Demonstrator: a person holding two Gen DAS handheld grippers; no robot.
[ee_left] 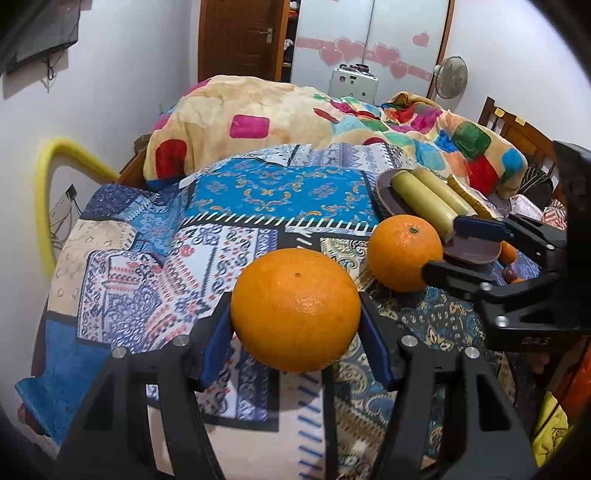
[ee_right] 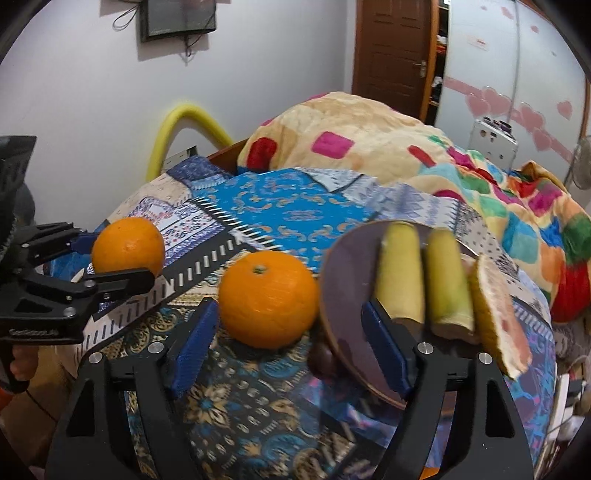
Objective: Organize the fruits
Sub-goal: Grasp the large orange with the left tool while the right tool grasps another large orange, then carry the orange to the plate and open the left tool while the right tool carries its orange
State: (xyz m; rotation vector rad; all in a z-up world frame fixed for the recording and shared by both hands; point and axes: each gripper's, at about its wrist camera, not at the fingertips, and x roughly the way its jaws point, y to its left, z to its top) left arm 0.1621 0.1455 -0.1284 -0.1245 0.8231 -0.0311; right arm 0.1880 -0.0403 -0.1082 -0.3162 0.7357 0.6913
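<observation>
Two black handheld grippers with blue finger pads, side by side and pointing the same way. Left gripper (ee_left: pixel 295 325) held level, blue pads (ee_left: pixel 216 343) pressed against both sides of an orange (ee_left: pixel 295 308), gripping it. Right gripper (ee_right: pixel 288 343) just to its right, jaws spread wide with nothing between the pads (ee_right: pixel 192 343); one finger reaching over the rim of a plate (ee_right: pixel 347 295), the other outside it.

A home bedroom: bed (ee_left: pixel 229 229) with quilted blanket (ee_left: pixel 258 122), wooden door (ee_left: pixel 240 37), wardrobe (ee_left: pixel 369 33).
</observation>
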